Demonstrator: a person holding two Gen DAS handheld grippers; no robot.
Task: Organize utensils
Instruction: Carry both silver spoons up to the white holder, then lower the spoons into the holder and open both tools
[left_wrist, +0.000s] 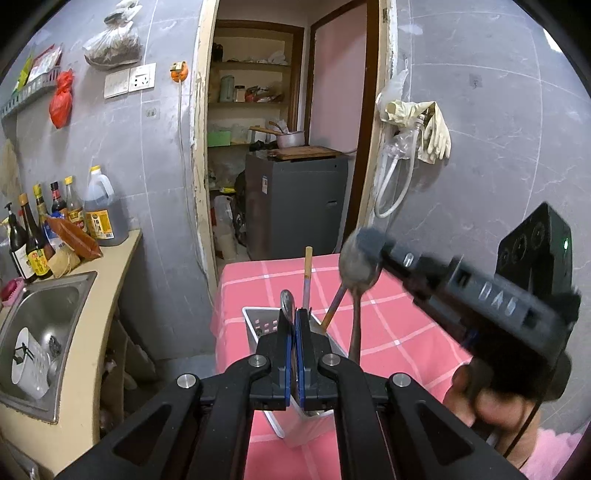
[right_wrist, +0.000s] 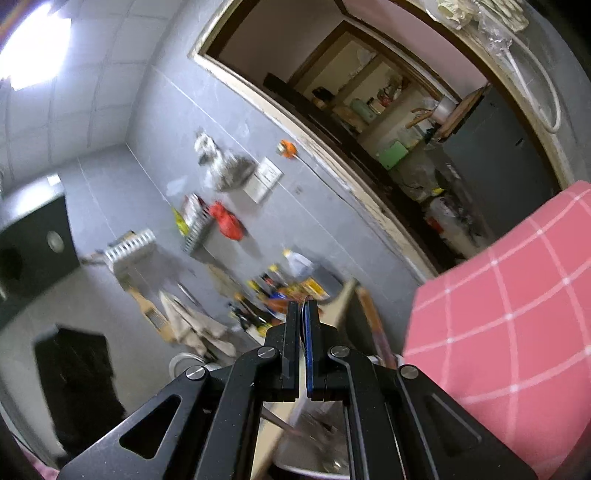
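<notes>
— Which colours are seen on the table?
— A pink tablecloth (left_wrist: 388, 325) crossed by a white grid is shown, with a white utensil holder (left_wrist: 258, 328) on it.
— And on the wall?
— Grey tiles (left_wrist: 480, 155) are seen, a red bag (left_wrist: 61, 99) and pale yellow gloves (left_wrist: 432, 129) are hung there.
— The grippers?
— Black bodies are shown, with blue pads (left_wrist: 300, 354).

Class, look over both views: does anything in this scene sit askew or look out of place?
Yes. The right gripper pinches a spoon by its bowl, so the handle hangs down beside the white utensil holder, not inside it.
</notes>
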